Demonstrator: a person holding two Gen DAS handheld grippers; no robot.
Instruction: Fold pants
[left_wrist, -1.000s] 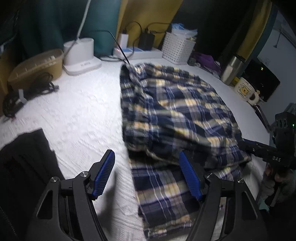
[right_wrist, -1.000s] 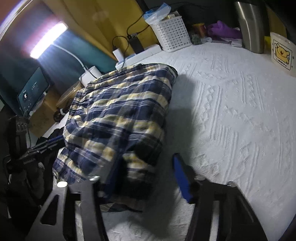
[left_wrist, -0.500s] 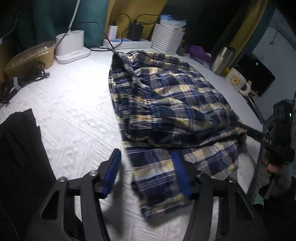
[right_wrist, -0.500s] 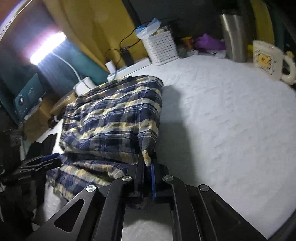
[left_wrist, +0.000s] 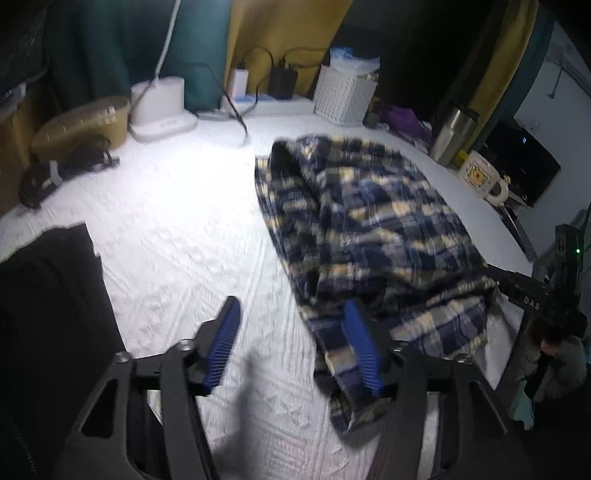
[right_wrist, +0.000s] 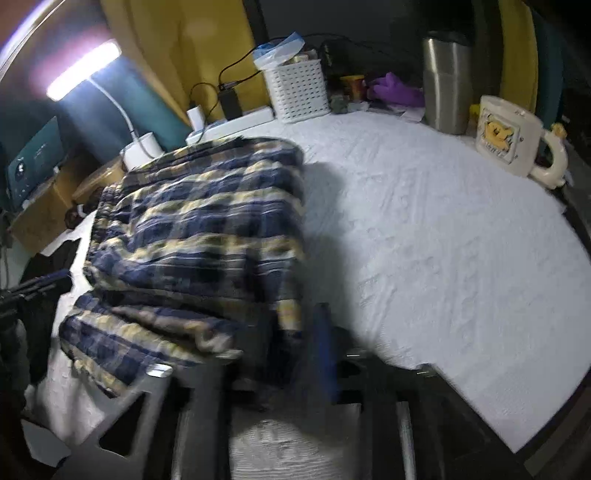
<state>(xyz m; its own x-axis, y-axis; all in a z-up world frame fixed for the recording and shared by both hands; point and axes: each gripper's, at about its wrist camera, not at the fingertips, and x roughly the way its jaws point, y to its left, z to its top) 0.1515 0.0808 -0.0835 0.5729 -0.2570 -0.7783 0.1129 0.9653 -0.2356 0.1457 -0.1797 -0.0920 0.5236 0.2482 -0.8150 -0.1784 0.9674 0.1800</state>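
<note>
On the white textured tablecloth (left_wrist: 177, 236), the plaid pants (left_wrist: 373, 236) lie folded over themselves, at two o'clock from the left gripper (left_wrist: 291, 345) and at ten o'clock from the right gripper (right_wrist: 284, 339). Half a second ago the right gripper was pinched tight on the near corner of the fabric; its jaws have just been opening, and they now stand apart, blurred, with that corner loose between them and not pressed. The left gripper's jaws have also just widened a little; its right pad lies over the pants' near hem, its left pad over bare cloth, gripping nothing. Around the table's far edge stand a white lamp base (left_wrist: 160, 105), a white lattice basket (left_wrist: 343, 94), a steel tumbler (right_wrist: 447, 81) and a cream cartoon mug (right_wrist: 511, 138), before yellow and teal curtains. Both grippers angle steeply down at the near edge.
</note>
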